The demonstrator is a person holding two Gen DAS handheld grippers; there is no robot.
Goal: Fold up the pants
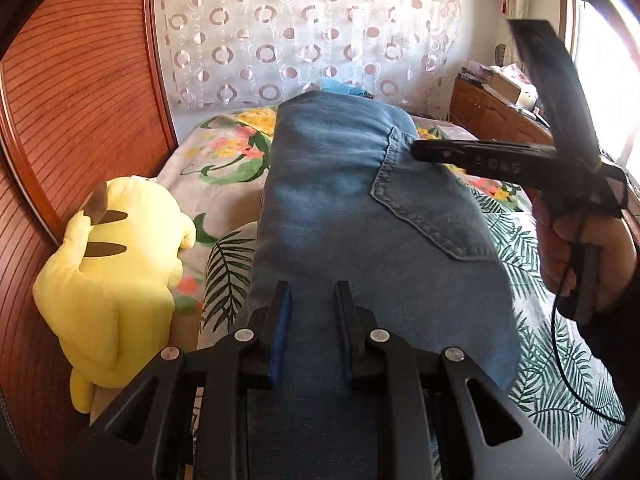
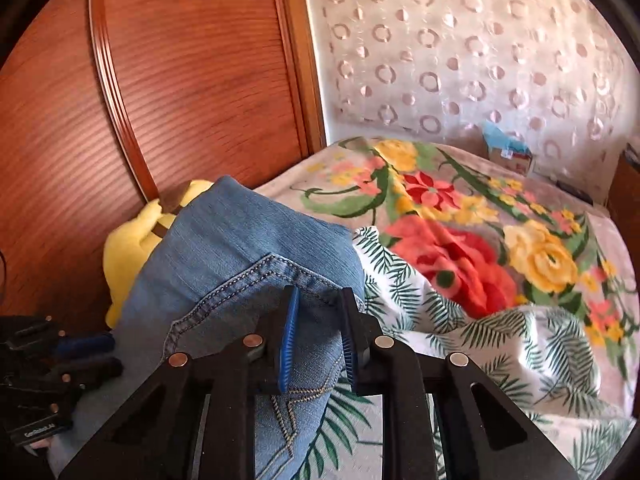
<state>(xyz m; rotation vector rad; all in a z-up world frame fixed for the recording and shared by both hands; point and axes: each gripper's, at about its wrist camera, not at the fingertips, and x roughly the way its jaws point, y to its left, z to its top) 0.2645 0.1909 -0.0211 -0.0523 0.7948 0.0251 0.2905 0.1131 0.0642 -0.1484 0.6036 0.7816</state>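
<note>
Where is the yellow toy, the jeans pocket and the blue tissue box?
yellow toy (image 1: 116, 280), left wrist view, its back.
jeans pocket (image 1: 424, 200), left wrist view, pocket middle.
blue tissue box (image 2: 508, 148), right wrist view, its front.

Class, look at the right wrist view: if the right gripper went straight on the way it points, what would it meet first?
Probably the folded blue denim jeans: the right gripper already has their pocket edge between its fingers. Beyond lies the floral blanket; depth is unclear.

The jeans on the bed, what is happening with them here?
A person holds a gripper in each hand and is folding the blue jeans on the flowered bedspread. The left gripper and the right gripper each pinch the denim. A yellow plush toy lies beside the jeans, against the wooden panel.
</note>
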